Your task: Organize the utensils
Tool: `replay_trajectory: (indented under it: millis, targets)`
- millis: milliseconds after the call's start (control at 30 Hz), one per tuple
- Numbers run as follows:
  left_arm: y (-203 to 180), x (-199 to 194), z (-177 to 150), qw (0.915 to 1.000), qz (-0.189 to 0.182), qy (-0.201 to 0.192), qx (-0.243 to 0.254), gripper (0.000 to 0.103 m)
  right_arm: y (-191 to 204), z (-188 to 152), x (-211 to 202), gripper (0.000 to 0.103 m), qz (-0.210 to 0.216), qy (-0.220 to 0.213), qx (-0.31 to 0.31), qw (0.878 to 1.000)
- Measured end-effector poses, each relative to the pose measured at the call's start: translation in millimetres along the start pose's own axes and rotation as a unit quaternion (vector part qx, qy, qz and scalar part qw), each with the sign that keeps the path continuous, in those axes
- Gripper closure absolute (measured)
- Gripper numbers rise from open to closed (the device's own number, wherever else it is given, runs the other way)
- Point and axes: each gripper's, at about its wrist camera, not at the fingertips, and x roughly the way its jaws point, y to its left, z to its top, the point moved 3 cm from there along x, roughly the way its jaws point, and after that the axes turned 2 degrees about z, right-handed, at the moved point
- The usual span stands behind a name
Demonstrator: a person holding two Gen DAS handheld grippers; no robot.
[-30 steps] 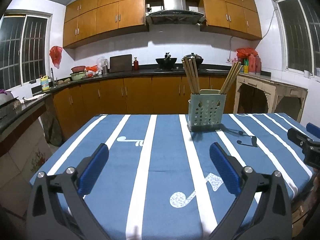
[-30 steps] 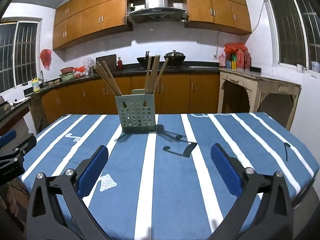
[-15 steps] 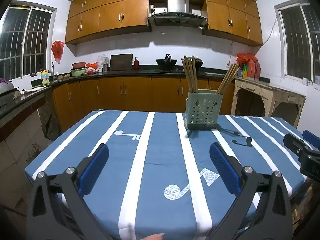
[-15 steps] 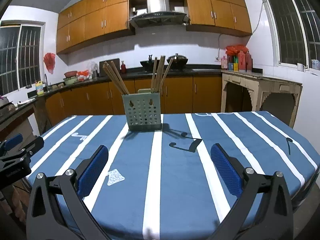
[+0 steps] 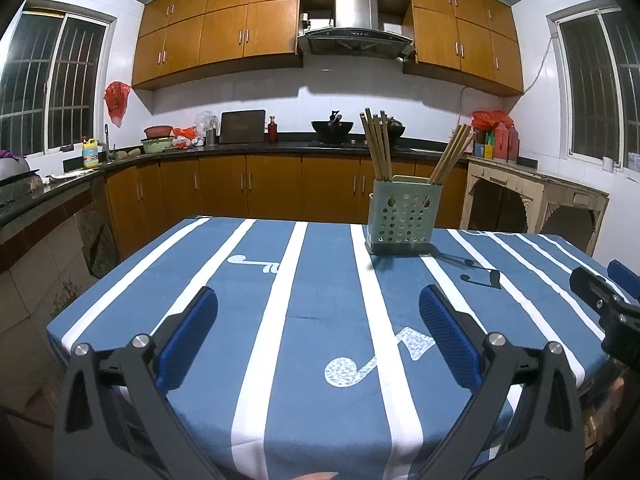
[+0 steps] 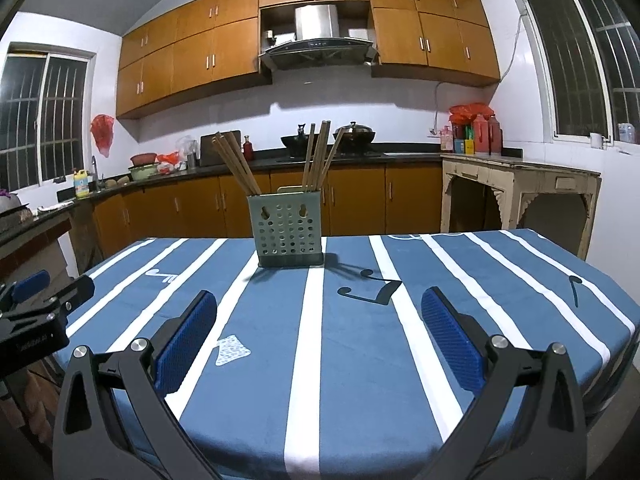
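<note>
While both the left gripper point(image 5: 318, 322) and the right gripper point(image 6: 319, 322) hang spread and empty above the striped table point(image 6: 360, 360), every visible chopstick point(image 6: 236, 168) already stands in the green holder point(image 6: 288, 232) well ahead, so little seems left.

Place: home kitchen
Landmark: range hood point(image 5: 354, 26)
Beside it: wooden wall cabinets point(image 5: 224, 36)
Below it: wok point(image 5: 332, 125) on dark counter point(image 5: 248, 146)
Far left: sink tap point(image 5: 107, 136)

Striped table point(image 5: 320, 320) carries a chopstick-filled caddy point(image 5: 404, 220).
</note>
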Motion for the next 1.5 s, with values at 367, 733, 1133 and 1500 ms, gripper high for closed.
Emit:
replay_trajectory:
  millis: [367,733,1133,1500]
  targets:
    - [-1.3,1.3,-9.5,1.0,-0.003,0.007,0.002,0.004,-4.6,-5.2,0.1,0.002,-0.005,0.005,0.011,1.0]
    - [-2.9,2.7,-10.8,0.9999,-0.007,0.012,0.001,0.004,-4.5,-5.3,0.0,0.002,-0.005,0.005,0.011,1.0]
    - [-3.7,2.5,-10.7,0.9999,-0.006,0.012,0.001,0.004,-5.0,-5.8,0.5,0.002,-0.006,0.007,0.011,1.0]
    - [-3.8,3.0,-11.0,0.9999,-0.006,0.012,0.002,0.004,-5.6,-6.7,0.6,0.002,-0.006,0.008,0.012,1.0]
